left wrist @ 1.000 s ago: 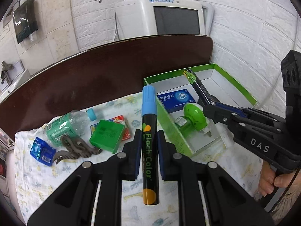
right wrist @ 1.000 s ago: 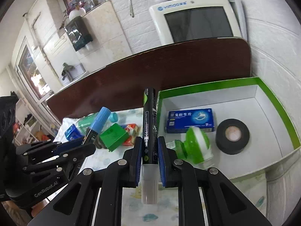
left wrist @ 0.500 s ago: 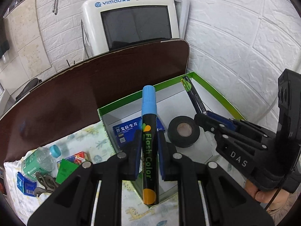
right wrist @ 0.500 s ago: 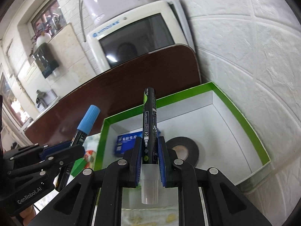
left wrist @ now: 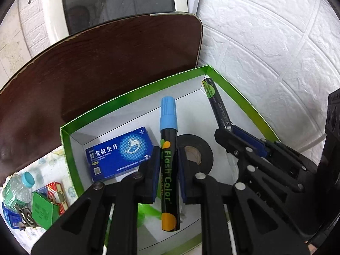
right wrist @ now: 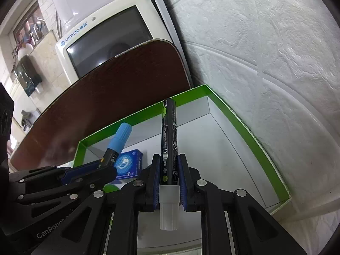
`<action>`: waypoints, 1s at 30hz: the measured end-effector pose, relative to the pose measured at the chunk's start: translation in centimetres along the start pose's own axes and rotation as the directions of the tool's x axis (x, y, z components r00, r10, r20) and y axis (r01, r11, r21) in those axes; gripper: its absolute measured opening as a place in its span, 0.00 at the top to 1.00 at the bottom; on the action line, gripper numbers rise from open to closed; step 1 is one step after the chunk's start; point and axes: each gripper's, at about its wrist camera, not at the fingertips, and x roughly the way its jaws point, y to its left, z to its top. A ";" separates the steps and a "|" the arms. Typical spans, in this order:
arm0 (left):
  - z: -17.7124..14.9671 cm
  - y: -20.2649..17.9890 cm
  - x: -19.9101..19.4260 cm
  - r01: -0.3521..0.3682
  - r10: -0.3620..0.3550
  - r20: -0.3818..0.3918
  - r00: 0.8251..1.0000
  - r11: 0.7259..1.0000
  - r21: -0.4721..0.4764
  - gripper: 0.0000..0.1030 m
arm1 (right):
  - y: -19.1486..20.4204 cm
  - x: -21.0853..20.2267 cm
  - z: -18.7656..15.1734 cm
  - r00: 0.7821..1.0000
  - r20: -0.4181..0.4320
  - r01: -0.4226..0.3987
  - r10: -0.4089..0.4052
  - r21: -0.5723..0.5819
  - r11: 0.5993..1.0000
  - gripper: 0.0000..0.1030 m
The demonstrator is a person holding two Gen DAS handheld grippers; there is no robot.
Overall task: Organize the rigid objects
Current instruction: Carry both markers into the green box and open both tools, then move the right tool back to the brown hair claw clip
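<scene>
Now poised over the green box (left wrist: 233,89) with left gripper (left wrist: 167,163) clamping the blue-capped marker (left wrist: 169,148) and right gripper (right wrist: 169,177) clamping the black pen (right wrist: 169,140), ready to lower and release.

Bright, even indoor light – shadows stay soft. Both fisheye views bend hard toward black corner vignettes. A pale glare sits on the monitor screen (right wrist: 110,51); focus is sharp throughout.

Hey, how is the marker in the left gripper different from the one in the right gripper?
The blue-capped marker has a sky-blue cap and a "Flash Color" label with an orange end; the clear-capped marker has a translucent cap and small white print. The blue cap points forward, the clear cap back toward the camera. Both have black barrels, are clamped, and hang over the green box.
</scene>
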 end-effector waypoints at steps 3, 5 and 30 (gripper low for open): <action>0.2 -0.3 0.4 0.003 -0.003 -0.003 1.000 1.000 0.001 0.86 | -0.3 0.4 0.1 1.000 -0.005 0.008 -0.008 0.005 1.000 0.83; 0.4 -0.5 0.8 -0.006 0.006 -0.003 1.000 1.000 0.002 0.86 | -0.4 0.6 0.2 1.000 -0.007 0.023 -0.023 0.007 1.000 0.83; -2.2 4.6 -5.2 -0.035 0.041 0.079 0.996 0.996 -0.077 0.85 | 0.0 -2.4 -0.4 0.997 0.015 0.079 -0.080 0.013 0.997 0.83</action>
